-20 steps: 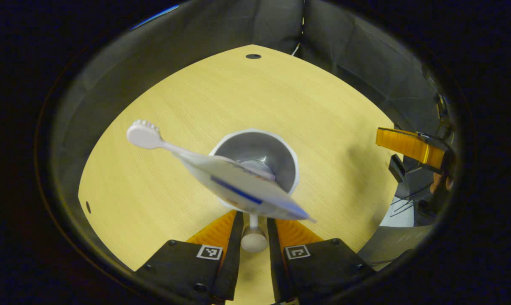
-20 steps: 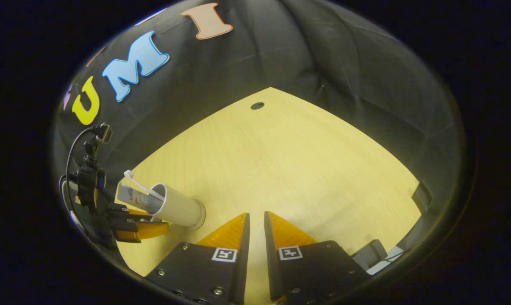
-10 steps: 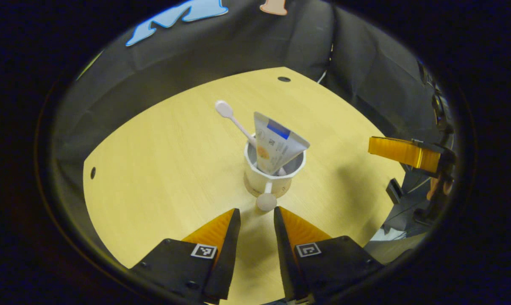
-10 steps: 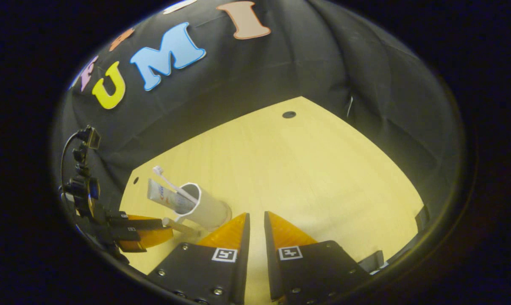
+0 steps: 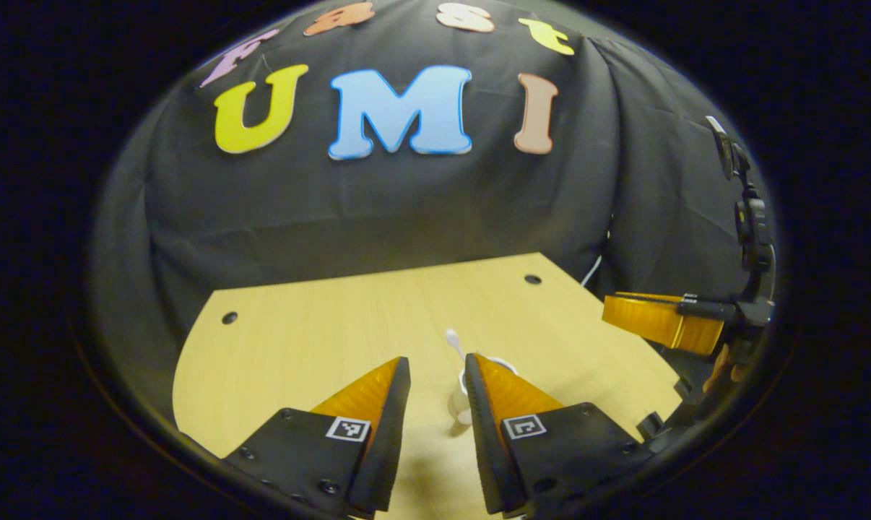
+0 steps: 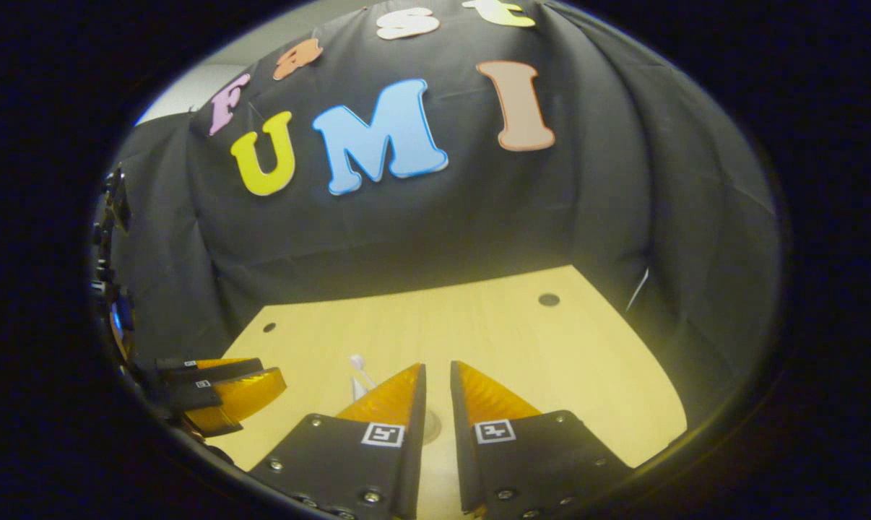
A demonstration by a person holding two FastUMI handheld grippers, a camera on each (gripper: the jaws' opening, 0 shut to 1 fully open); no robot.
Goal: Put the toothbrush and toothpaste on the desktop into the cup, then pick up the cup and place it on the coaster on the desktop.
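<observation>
A white cup (image 5: pixel 509 361) stands on the wooden desktop (image 5: pixel 298 339), mostly hidden behind one finger of my left gripper (image 5: pixel 437 360). The cup's knobbed handle (image 5: pixel 458 408) shows in the gap between those fingers, apart from them, and the left gripper is open. A white toothbrush (image 5: pixel 452 336) sticks up out of the cup. In the right gripper view the toothbrush (image 6: pixel 357 360) and the top of the toothpaste tube (image 6: pixel 359 390) peek out beside my right gripper (image 6: pixel 438 366), which is shut and holds nothing. The coaster is hidden.
The right gripper's fingers (image 5: pixel 659 323) hover at the desktop's right edge in the left gripper view. In the right gripper view, the left gripper's fingers (image 6: pixel 233 386) sit at the left edge. Black cloth walls the desk. Small round holes (image 6: pixel 549 299) mark its far corners.
My left gripper let go of the cup's handle and the cup came to stand on the desk. Both grippers have since drawn back and tilted up, so the cup sits low in view.
</observation>
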